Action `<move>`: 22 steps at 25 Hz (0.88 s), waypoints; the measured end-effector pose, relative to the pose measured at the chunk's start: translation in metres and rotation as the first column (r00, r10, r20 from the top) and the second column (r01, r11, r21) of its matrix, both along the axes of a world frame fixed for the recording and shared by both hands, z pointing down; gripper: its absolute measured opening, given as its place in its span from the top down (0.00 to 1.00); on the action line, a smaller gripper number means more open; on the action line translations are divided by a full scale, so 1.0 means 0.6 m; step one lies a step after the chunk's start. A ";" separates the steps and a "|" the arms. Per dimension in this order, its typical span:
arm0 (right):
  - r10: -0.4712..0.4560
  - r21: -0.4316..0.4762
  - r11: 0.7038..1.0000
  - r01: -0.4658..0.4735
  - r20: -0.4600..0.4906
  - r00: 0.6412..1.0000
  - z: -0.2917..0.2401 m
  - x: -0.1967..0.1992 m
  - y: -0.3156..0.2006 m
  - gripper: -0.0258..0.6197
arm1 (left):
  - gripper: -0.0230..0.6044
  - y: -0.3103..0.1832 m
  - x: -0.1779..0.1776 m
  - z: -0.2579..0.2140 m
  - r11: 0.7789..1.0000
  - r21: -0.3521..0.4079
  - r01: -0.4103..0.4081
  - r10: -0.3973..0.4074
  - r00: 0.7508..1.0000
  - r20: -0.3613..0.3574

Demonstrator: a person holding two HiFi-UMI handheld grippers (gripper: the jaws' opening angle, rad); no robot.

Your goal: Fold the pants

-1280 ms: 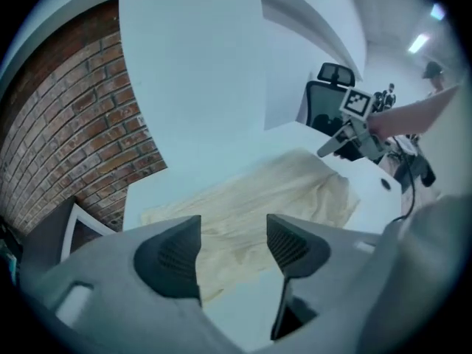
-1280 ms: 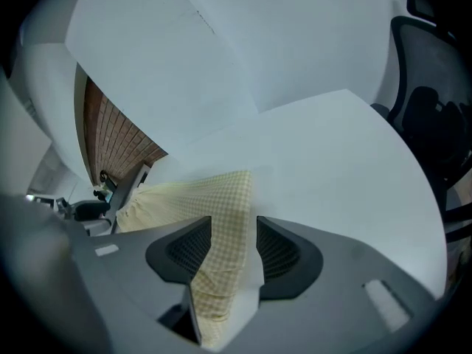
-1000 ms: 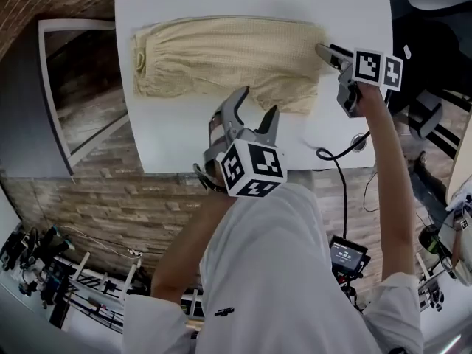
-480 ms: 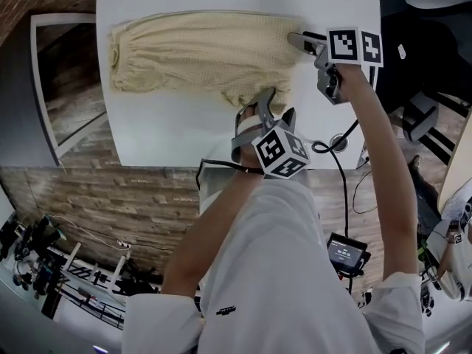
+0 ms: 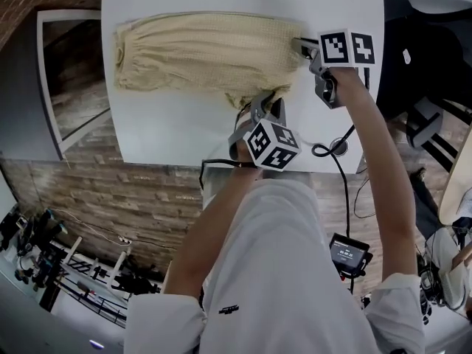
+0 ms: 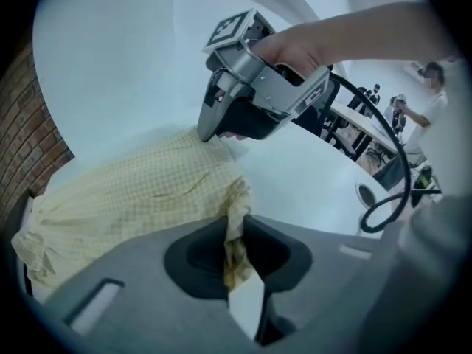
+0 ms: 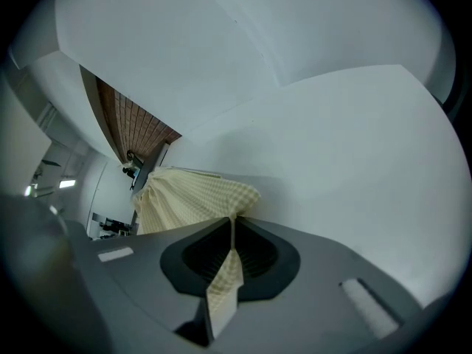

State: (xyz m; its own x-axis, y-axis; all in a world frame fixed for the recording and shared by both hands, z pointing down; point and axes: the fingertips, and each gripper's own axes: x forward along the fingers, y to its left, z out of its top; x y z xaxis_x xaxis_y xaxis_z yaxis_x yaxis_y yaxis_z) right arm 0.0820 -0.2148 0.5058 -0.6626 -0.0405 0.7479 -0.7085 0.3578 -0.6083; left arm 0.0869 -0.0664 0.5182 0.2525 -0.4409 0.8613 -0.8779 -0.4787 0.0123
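Since a second ago the left gripper (image 5: 267,103) has dropped from above the near table edge, where its jaws stood wide, onto the near right corner of the pale yellow checked fabric pants (image 5: 199,50), while the right gripper (image 5: 299,46) has kept to the far right corner of the same garment. Both pairs of jaws are closing at this moment. The left gripper view shows the left gripper (image 6: 236,231) with a bunched fold of the pants (image 6: 125,198) pinched between its pads and the rest of the cloth spreading away to the left over the white rectangular table (image 6: 110,65). That view also shows the right gripper (image 6: 205,133), its tip down on the far corner of the cloth. In the right gripper view, the right gripper (image 7: 232,234) has a thin edge of the pants (image 7: 184,198) nipped between its pads, the cloth standing up in a narrow ridge above the table (image 7: 332,139). From the head view, the pants lie flat and lengthwise across the far half of the table (image 5: 169,131), gathered end to the left, the two gripped corners at the right end. A black cable (image 5: 332,150) loops over the near right edge of the table.
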 end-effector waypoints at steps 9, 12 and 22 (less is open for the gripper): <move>-0.049 -0.010 0.999 0.049 -0.069 0.996 -0.012 0.107 0.025 0.92 | 0.88 0.046 0.095 -0.026 0.990 -0.052 -0.130 0.122 0.982 -0.144; -0.019 -0.026 1.000 0.017 -0.083 0.996 -0.014 0.175 0.035 0.92 | 0.89 0.067 0.149 -0.054 0.980 -0.027 -0.195 0.187 0.964 -0.190; 0.126 -0.016 0.992 -0.126 0.044 0.991 -0.122 0.258 0.058 0.92 | 0.89 0.080 0.194 -0.163 0.989 -0.010 -0.144 0.131 0.921 -0.368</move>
State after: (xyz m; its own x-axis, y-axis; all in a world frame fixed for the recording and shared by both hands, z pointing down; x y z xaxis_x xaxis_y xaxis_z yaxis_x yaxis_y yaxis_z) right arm 0.2367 -0.1803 0.4327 -0.6857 -0.1164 0.7185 -0.7193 0.2594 -0.6445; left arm 0.2035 -0.0187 0.4205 0.6086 -0.3495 0.7123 -0.7346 -0.5875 0.3394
